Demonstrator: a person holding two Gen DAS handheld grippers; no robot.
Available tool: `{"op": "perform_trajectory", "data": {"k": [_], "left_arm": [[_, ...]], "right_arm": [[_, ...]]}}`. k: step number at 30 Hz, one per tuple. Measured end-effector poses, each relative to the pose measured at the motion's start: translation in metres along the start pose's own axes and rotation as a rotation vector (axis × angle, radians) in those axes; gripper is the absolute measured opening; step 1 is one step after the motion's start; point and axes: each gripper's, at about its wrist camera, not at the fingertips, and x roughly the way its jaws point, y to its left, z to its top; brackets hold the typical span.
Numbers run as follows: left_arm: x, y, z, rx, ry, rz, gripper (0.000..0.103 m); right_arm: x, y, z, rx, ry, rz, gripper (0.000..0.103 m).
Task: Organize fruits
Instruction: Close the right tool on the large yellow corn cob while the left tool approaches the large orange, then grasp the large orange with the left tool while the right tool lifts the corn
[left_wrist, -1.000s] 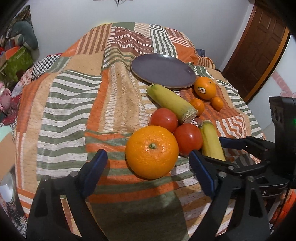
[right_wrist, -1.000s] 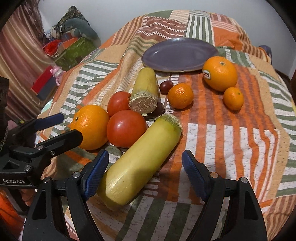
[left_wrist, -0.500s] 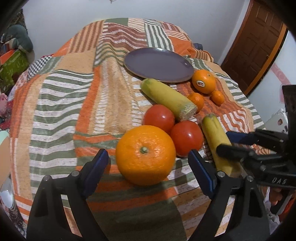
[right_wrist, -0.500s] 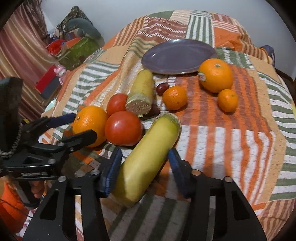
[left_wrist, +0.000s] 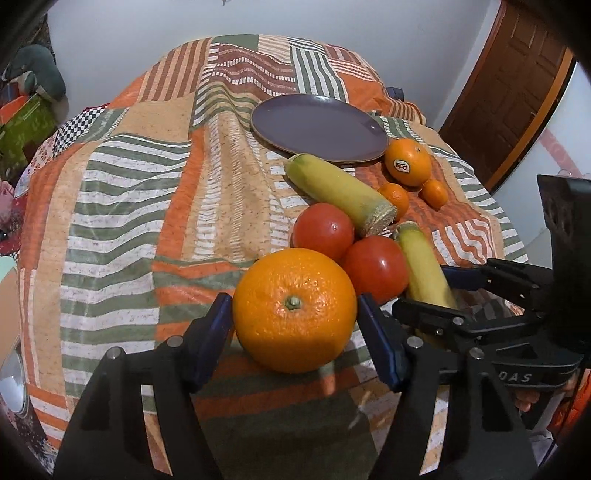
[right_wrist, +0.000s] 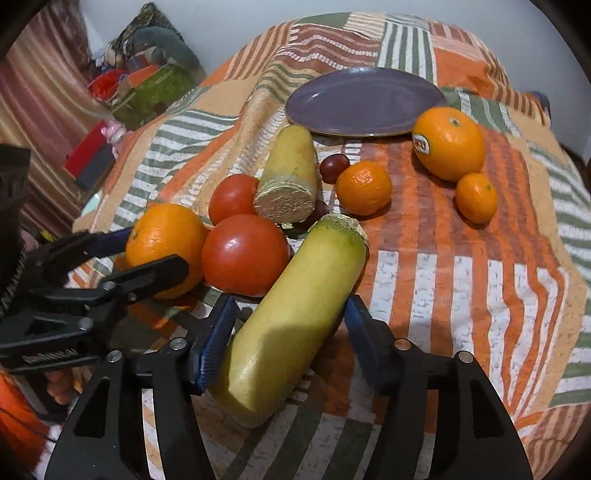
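Observation:
My left gripper (left_wrist: 295, 328) is shut on a big orange (left_wrist: 294, 309) at the near edge of the patchwork blanket. My right gripper (right_wrist: 286, 328) is shut on a long yellow-green corn cob (right_wrist: 295, 314); it also shows in the left wrist view (left_wrist: 424, 273). Two tomatoes (left_wrist: 375, 267) (left_wrist: 323, 230) lie between the two held pieces. A second corn cob (left_wrist: 340, 194), a stickered orange (left_wrist: 408, 162) and two small mandarins (right_wrist: 364, 187) (right_wrist: 475, 197) lie farther back. A purple plate (left_wrist: 317, 127) sits beyond them, with nothing on it.
A dark grape (right_wrist: 334, 166) lies beside the far cob. The blanket (left_wrist: 129, 206) slopes down at its edges. Clutter and boxes (right_wrist: 147, 88) stand at the far left, and a wooden door (left_wrist: 517, 88) at the right.
Both grippers have closed: the left on the big orange, the right on the near corn cob. Both have moved in closer to the fruit.

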Motion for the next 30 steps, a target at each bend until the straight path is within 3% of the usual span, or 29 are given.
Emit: {"op": "perform_trajectory", "data": {"k": [3,6,8,21,30], "left_arm": [[-0.006,0.001,-0.003,-0.004,-0.001,-0.006,0.068],[-0.015,0.001,-0.007,-0.003,-0.012,-0.009,0.068],[-0.019,-0.001,-0.008,0.003,-0.019,-0.013,0.068],[-0.027,-0.012,0.004,0.006,-0.046,-0.016,0.068],[-0.04,-0.019,0.03,0.026,-0.106,0.001,0.068]], "right_arm": [[-0.004,-0.004,0.0,-0.011,0.009,0.003,0.051],[-0.016,-0.007,0.0,-0.076,-0.009,-0.082,0.038],[-0.021,-0.015,0.001,-0.08,-0.001,-0.088,0.036],[0.001,-0.022,0.009,-0.024,-0.005,-0.064,0.036],[-0.043,-0.033,0.014,-0.007,-0.125,-0.091,0.035]]}}
